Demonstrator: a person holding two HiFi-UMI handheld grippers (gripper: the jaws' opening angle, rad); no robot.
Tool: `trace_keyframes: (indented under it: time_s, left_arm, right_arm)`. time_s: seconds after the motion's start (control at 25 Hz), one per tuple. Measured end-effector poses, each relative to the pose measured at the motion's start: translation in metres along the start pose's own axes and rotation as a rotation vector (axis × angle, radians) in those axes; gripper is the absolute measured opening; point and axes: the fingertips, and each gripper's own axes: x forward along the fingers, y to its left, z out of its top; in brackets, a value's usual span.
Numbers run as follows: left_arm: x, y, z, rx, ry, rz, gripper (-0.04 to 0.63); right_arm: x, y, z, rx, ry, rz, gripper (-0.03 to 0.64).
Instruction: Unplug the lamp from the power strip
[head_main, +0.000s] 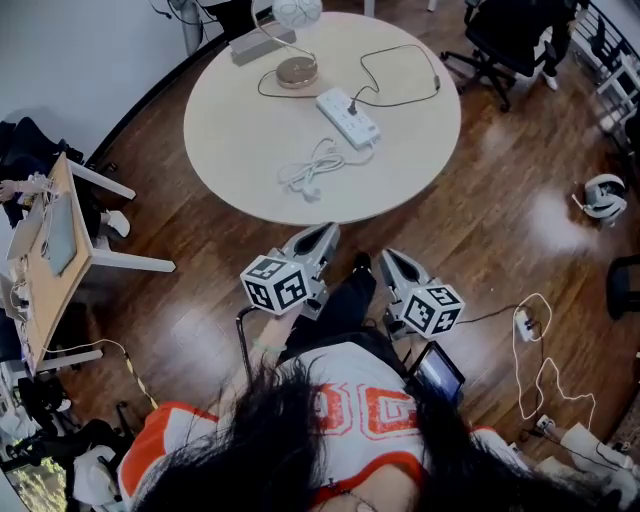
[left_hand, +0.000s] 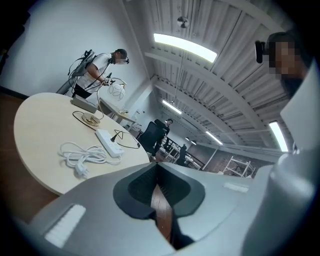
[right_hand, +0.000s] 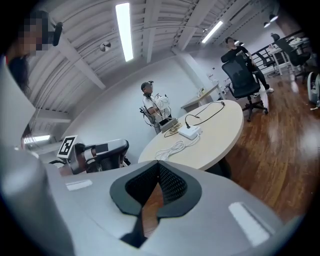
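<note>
Lamp, round wooden base (head_main: 297, 71), stands at 12 o'clock on the round cream table (head_main: 230, 150). Its black plug (head_main: 352, 103) sits in the white power strip (head_main: 348, 120), at 4 o'clock from that base. Left gripper (head_main: 322, 236) and right gripper (head_main: 394, 262), both pinched closed and empty, hang off the table's 6 o'clock edge. Best: pin the strip, pull the plug straight out (no sideways yank). Count: one lamp, one strip, one plug, two grippers.

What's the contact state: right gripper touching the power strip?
Apart. The head view shows the right gripper short of the table edge, with bare tabletop between it and the power strip.
</note>
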Motion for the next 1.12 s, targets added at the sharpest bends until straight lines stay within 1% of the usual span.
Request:
trace_keyframes:
  time_s: [0.16, 0.4, 0.52, 0.64, 0.76, 0.88, 1.0, 1.12]
  left_arm:
    - [0.035, 0.016, 0.009, -0.019, -0.005, 0.007, 0.000]
    - [0.084, 0.033, 0.022, -0.038, -0.008, 0.000, 0.000]
    - [0.106, 0.051, 0.030, -0.067, -0.012, 0.034, 0.000]
    - [0.124, 0.066, 0.046, -0.086, -0.034, 0.058, 0.000]
    - [0.138, 0.075, 0.064, -0.076, -0.048, 0.075, 0.000]
    - [0.147, 0.082, 0.072, -0.063, -0.051, 0.098, 0.000]
    - [0.156, 0.090, 0.071, -0.043, -0.041, 0.140, 0.000]
    - [0.163, 0.098, 0.064, -0.044, -0.025, 0.184, 0.000]
  right_arm:
    - [0.015, -0.023, 0.017, -0.010, 0.020, 0.004, 0.002]
    - [0.045, -0.066, 0.062, -0.039, 0.064, 0.007, 0.002]
    - [0.064, -0.080, 0.090, -0.078, 0.090, 0.019, 0.002]
    - [0.082, -0.090, 0.114, -0.123, 0.104, 0.033, 0.000]
    - [0.098, -0.096, 0.132, -0.138, 0.109, 0.043, 0.002]
    - [0.110, -0.102, 0.144, -0.146, 0.126, 0.055, 0.002]
    - [0.123, -0.111, 0.152, -0.164, 0.152, 0.072, 0.002]
    - [0.137, -0.118, 0.161, -0.217, 0.183, 0.091, 0.002]
